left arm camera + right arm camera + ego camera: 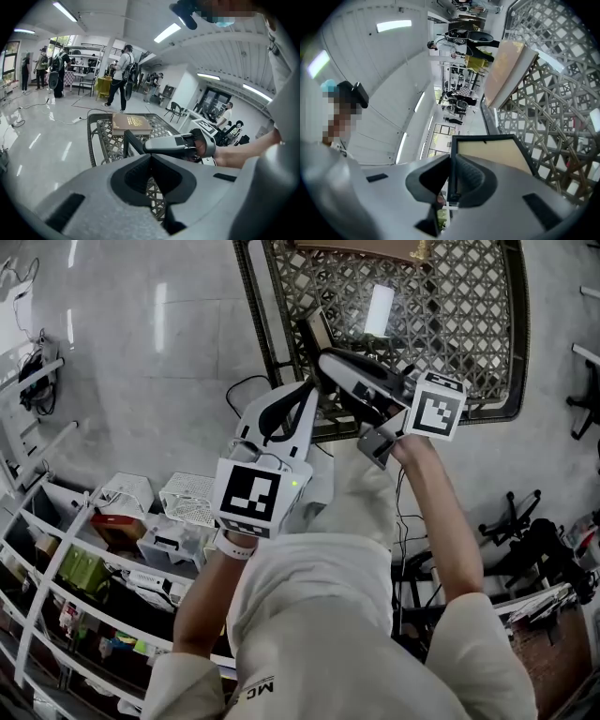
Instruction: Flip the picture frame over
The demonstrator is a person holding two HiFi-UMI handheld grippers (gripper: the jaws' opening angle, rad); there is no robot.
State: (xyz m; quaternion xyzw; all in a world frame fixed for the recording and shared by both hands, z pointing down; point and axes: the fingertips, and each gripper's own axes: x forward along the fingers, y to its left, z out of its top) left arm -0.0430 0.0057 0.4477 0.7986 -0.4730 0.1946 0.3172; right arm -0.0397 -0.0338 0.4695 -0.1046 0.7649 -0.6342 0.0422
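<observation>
My right gripper (324, 360) is shut on the edge of the black picture frame (317, 332), holding it lifted on edge over the near side of the lattice table (487, 352). In the right gripper view the pads (464, 176) pinch the frame's (492, 152) black rim, and its tan panel shows beyond them. My left gripper (311, 390) hovers just below and left of it, jaws shut on nothing. From the left gripper view I see the right gripper (180, 143) and the frame's dark edge (131, 140) sticking out of it.
A brown book (130, 123) lies at the table's far end, and a white object (380, 310) lies on the lattice. Shelves with boxes (141, 540) stand lower left, cables (248, 385) run on the floor, and chairs (525, 521) stand at right. People (124, 70) stand far off.
</observation>
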